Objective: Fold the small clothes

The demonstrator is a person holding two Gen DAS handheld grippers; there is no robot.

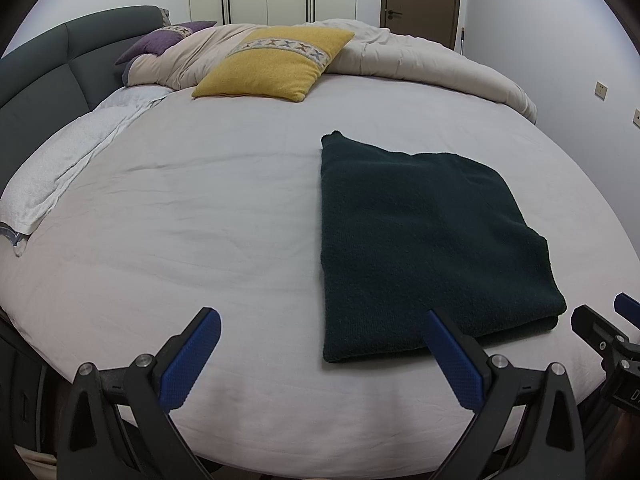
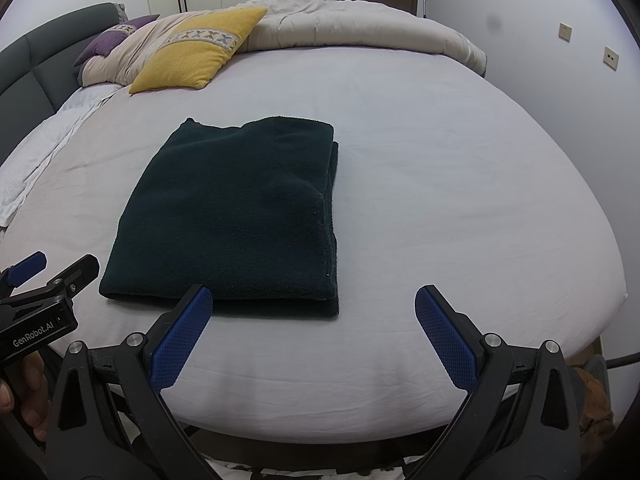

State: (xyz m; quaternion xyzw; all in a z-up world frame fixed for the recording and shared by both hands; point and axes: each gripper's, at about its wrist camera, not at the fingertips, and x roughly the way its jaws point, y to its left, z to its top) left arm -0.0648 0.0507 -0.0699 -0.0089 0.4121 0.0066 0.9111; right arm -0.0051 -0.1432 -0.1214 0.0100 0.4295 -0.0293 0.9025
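A dark green knitted garment (image 1: 424, 248) lies folded into a flat rectangle on the pale bed sheet (image 1: 180, 220); it also shows in the right wrist view (image 2: 236, 216). My left gripper (image 1: 322, 320) is open and empty, held over the near edge of the bed, with its right finger in front of the garment's near edge. My right gripper (image 2: 312, 300) is open and empty, just before the garment's near right corner. Neither gripper touches the cloth. Each gripper shows at the side of the other's view.
A yellow pillow (image 1: 276, 64), a purple pillow (image 1: 164, 40) and a bunched beige duvet (image 1: 420, 64) lie at the far side of the bed. A white towel (image 1: 60, 168) lies along the left edge by the dark headboard (image 1: 40, 76).
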